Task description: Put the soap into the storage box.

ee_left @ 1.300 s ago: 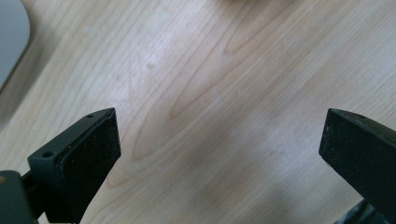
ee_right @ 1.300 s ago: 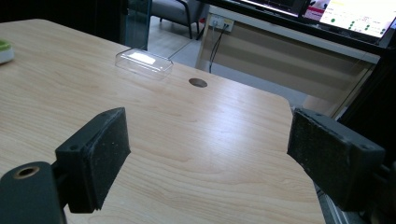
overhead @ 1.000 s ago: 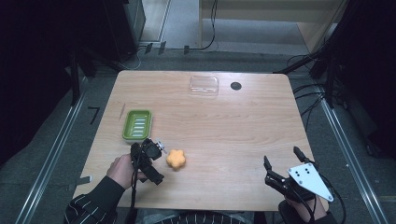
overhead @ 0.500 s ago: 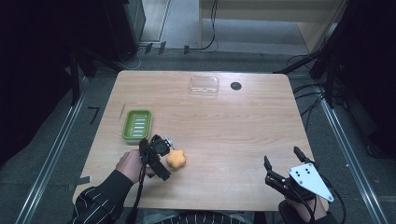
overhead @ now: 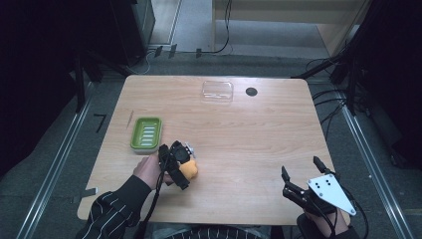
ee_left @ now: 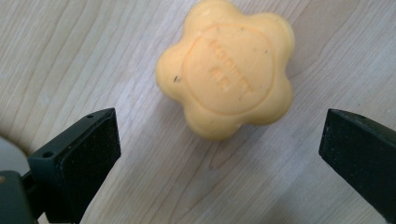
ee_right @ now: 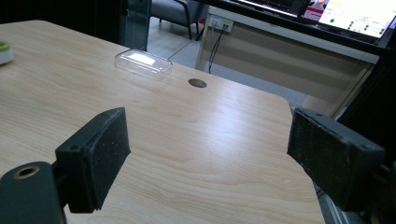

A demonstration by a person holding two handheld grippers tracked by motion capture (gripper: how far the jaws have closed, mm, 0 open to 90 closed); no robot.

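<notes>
Soap [ee_left: 226, 70] on table, ahead between wide left hand-held gripper [ee_left: 219, 154] jaws

Overhead camera above table [overhead: 249, 129]; claw-mounted close-ups, shared tabletop.

The bench [overhead: 259, 149] is pale wood, smooth with a soft sheen. The flower-shaped soap [ee_left: 226, 67] looks waxy and matt — orange, with embossed lettering. The left tongs [ee_left: 219, 154] carry matt black rubbery pads; the lid [ee_right: 143, 64] is clear glossy plastic — the dish [overhead: 146, 133] green plastic.
</notes>
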